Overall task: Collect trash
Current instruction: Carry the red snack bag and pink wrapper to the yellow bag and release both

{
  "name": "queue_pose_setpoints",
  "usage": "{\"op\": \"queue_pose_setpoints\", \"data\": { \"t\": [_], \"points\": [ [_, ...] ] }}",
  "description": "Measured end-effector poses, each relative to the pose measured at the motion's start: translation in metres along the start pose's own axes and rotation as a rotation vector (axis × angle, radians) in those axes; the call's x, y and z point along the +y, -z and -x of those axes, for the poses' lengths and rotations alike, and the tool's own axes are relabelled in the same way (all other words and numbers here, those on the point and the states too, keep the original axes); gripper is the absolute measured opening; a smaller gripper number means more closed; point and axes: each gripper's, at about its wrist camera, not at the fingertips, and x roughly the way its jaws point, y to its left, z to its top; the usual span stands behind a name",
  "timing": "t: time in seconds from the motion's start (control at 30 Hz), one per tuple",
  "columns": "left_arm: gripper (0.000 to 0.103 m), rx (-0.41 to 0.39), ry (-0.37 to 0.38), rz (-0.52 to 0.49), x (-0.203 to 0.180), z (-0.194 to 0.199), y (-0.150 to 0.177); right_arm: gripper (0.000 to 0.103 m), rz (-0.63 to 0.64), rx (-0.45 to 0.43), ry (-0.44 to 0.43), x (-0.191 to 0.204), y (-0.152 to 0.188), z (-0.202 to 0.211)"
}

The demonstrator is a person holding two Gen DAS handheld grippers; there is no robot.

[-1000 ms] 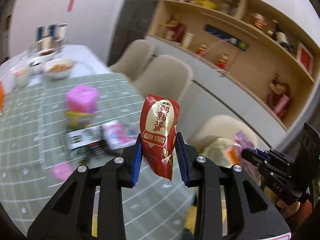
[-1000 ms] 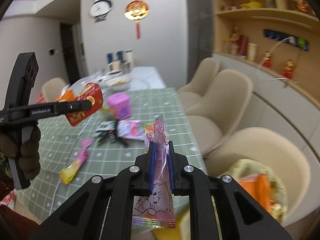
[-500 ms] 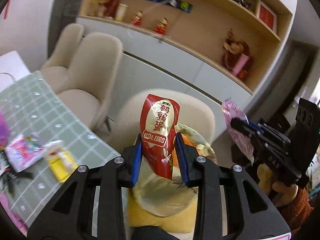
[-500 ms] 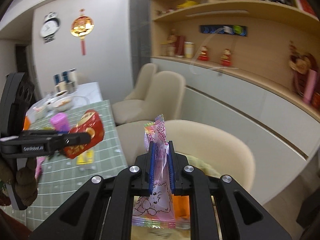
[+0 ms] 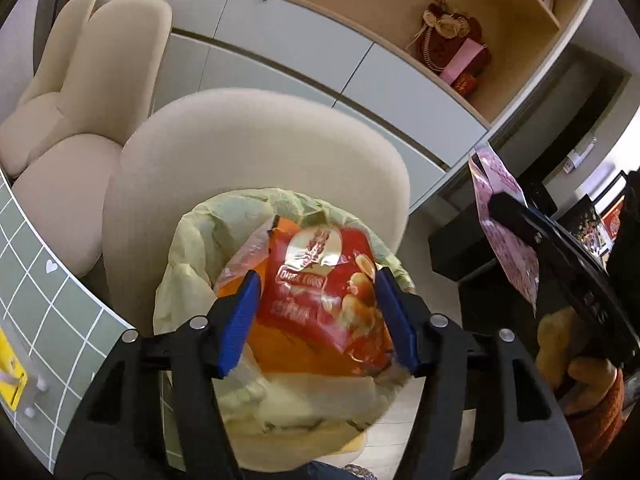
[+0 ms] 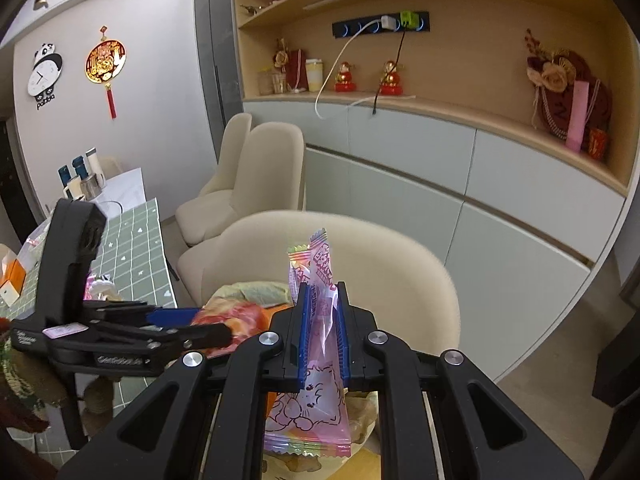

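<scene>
Left claw points down over a trash bag lined with pale green plastic, which sits on the seat of a beige chair. Its jaws are opening: the blue pads stand apart, and the red snack packet printed "QUAIL EGGS" lies between them, tilted. The left pad shows a clear gap to the packet; at the right pad the packet's edge is just beside or touching, cannot tell which, but no squeeze is visible. Below the packet, inside the bag, there is orange wrapping and clear film. Right claw is narrow and clamped on a pink candy wrapper, which stands upright between the blue pads, with its crimped top above them and a cartoon-printed lower half hanging below. From the right wrist view, the right claw is above the near rim of the same bag, with the left claw at its left, pointing across toward the bag mouth, the red packet blurred at its tips. From the left wrist view, the right claw with its pink wrapper is to the right of the bag, apart from it. A surface with a green checked cloth lies left of the chair; a yellow item rests on its near edge. Two more beige chairs stand behind, along a cabinet wall with open shelves.
</scene>
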Motion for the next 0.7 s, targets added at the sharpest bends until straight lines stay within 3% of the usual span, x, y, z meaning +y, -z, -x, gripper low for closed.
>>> {"op": "queue_pose_setpoints", "data": {
  "t": [0.13, 0.33, 0.5, 0.6, 0.7],
  "points": [
    [0.056, -0.026, -0.005, 0.045, 0.015, 0.013, 0.001, 0.013, -0.001, 0.029, -0.042, 0.004, 0.006, -0.014],
    [0.057, -0.1, -0.063, 0.109, 0.046, 0.065, 0.021, 0.013, 0.029, 0.108, -0.154, 0.029, 0.012, -0.05],
    [0.057, -0.132, -0.135, 0.154, 0.068, 0.107, 0.045, 0.013, 0.095, 0.234, -0.275, 0.06, 0.032, -0.086],
    [0.057, -0.151, -0.177, 0.198, 0.083, 0.131, 0.064, 0.013, 0.195, 0.321, -0.223, 0.071, 0.052, -0.107],
    [0.057, -0.171, -0.217, 0.255, 0.098, 0.154, 0.082, 0.013, 0.175, 0.375, -0.163, 0.057, 0.06, -0.123]
  ]
}}
